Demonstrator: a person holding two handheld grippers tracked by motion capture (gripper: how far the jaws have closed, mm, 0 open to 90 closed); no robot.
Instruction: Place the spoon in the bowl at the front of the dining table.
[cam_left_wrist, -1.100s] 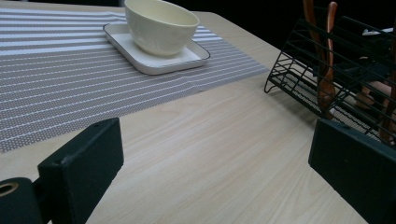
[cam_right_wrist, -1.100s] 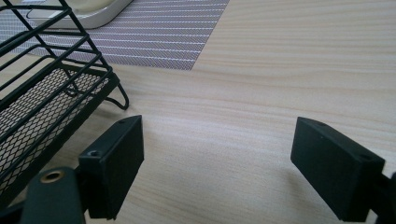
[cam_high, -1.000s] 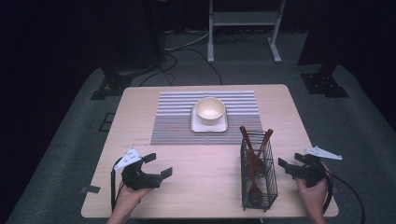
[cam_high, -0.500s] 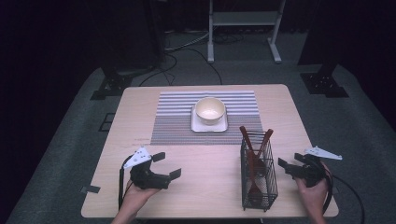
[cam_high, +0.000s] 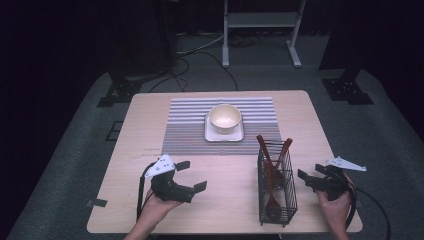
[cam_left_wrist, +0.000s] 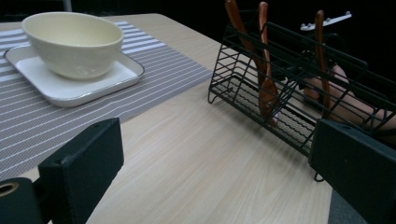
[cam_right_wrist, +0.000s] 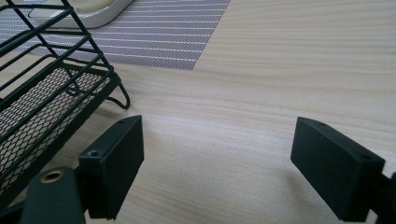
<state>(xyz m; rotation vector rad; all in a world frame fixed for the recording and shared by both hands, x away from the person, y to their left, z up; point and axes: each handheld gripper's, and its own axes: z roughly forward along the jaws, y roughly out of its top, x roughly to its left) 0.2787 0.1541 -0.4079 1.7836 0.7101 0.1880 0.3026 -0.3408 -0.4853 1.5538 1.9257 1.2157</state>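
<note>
A black wire basket (cam_high: 276, 187) stands at the table's front right, holding brown wooden utensils (cam_high: 272, 160) that lean up out of it. My left gripper (cam_high: 192, 175) hovers open at the front left, jaws turned toward the basket (cam_left_wrist: 289, 70), with nothing between them (cam_left_wrist: 219, 177). My right gripper (cam_high: 309, 172) is open just right of the basket, apart from it. In the right gripper view its jaws (cam_right_wrist: 217, 163) frame bare table beside the basket's foot (cam_right_wrist: 42, 88). A cream bowl (cam_high: 225, 117) sits on a square white plate (cam_high: 239, 136).
The plate (cam_left_wrist: 70, 91) and bowl (cam_left_wrist: 72, 42) rest on a grey striped placemat (cam_high: 185, 125) at the back middle of the wooden table (cam_high: 230, 210). Beyond the basket, the left gripper view shows the other hand (cam_left_wrist: 345, 98). A white stand and cables lie on the floor behind.
My left gripper has shifted to the right, toward the table's middle and the basket. The right gripper and everything on the table have stayed put.
</note>
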